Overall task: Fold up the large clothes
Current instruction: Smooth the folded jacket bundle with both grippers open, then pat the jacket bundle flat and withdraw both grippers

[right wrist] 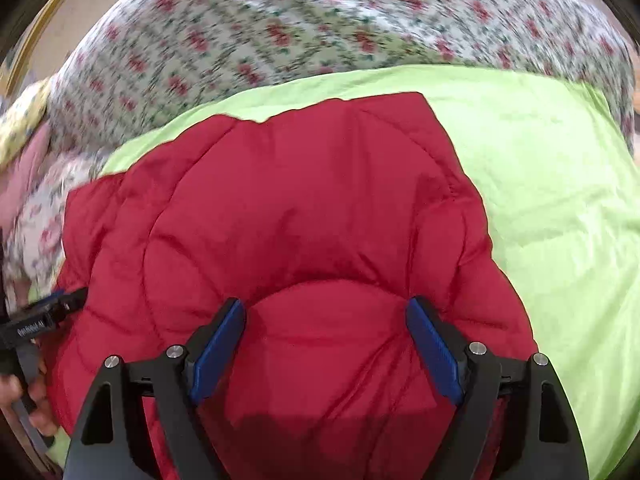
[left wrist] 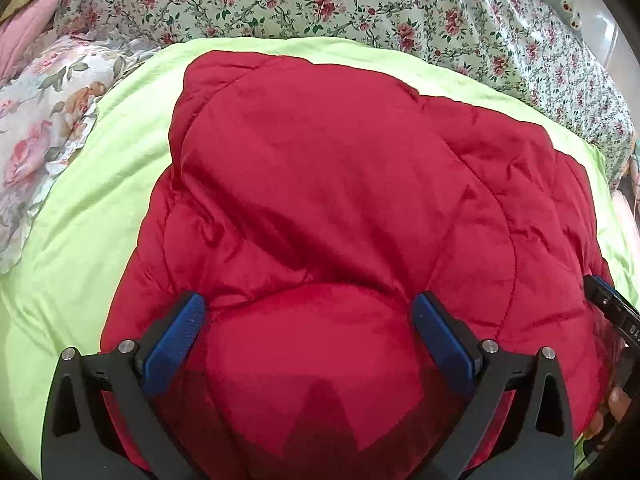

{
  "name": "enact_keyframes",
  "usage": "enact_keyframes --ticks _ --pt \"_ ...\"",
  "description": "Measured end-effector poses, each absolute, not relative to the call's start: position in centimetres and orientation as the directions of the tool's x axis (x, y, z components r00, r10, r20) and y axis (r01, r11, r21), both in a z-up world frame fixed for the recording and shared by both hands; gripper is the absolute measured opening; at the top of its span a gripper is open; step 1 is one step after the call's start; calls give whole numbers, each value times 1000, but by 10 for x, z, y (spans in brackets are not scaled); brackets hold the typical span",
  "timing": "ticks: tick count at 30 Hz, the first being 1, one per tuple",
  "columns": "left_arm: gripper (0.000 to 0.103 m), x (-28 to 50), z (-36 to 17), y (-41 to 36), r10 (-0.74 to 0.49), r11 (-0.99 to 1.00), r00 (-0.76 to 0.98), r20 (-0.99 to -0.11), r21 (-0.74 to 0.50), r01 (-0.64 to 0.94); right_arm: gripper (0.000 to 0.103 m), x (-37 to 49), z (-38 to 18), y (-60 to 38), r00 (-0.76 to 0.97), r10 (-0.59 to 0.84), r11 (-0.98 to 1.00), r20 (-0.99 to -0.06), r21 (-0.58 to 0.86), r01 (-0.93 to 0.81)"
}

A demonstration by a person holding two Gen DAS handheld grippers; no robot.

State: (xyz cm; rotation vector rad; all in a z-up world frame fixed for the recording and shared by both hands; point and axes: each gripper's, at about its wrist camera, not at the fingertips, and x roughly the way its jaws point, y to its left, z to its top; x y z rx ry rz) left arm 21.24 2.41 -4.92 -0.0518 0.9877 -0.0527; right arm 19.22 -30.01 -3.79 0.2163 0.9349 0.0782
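Note:
A red quilted jacket [left wrist: 340,184] lies spread on a light green sheet [left wrist: 80,240]. My left gripper [left wrist: 308,308] stands wide, and a thick puffed fold of the jacket's near part fills the gap, with both blue pads [left wrist: 176,336] against it. My right gripper [right wrist: 326,306] holds a similar bulging fold of the jacket [right wrist: 300,208] between its blue pads [right wrist: 432,344]. The right gripper [left wrist: 608,304] shows at the jacket's right edge in the left wrist view. In the right wrist view the left gripper [right wrist: 48,312] sits at the jacket's left edge.
The green sheet [right wrist: 560,200] lies on a bed with a rose-patterned cover [left wrist: 320,0] behind. A pale floral cloth [left wrist: 44,128] and a pink cushion [left wrist: 24,32] are at the left. A hand [right wrist: 24,396] grips the left tool.

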Motion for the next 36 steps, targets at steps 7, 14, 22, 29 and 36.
enact_keyframes --ticks 7,14,22,29,36 --pt "103 225 -54 23 -54 998 538 -841 -59 8 84 194 -41 -302 601 159 972 -784 232 46" --pt "103 227 -52 35 -111 990 527 -843 -142 -18 84 196 -44 -309 600 190 959 -777 277 55" --pt "101 151 -22 38 -125 989 607 -785 -149 10 84 194 -44 -307 602 178 964 -778 261 54" --pt "101 94 -21 29 -158 987 609 -777 -149 66 84 192 -42 -307 604 167 967 -779 249 53" --pt "103 100 -44 28 -135 991 587 -798 -125 57 85 133 -5 -288 663 165 978 -730 206 -17"
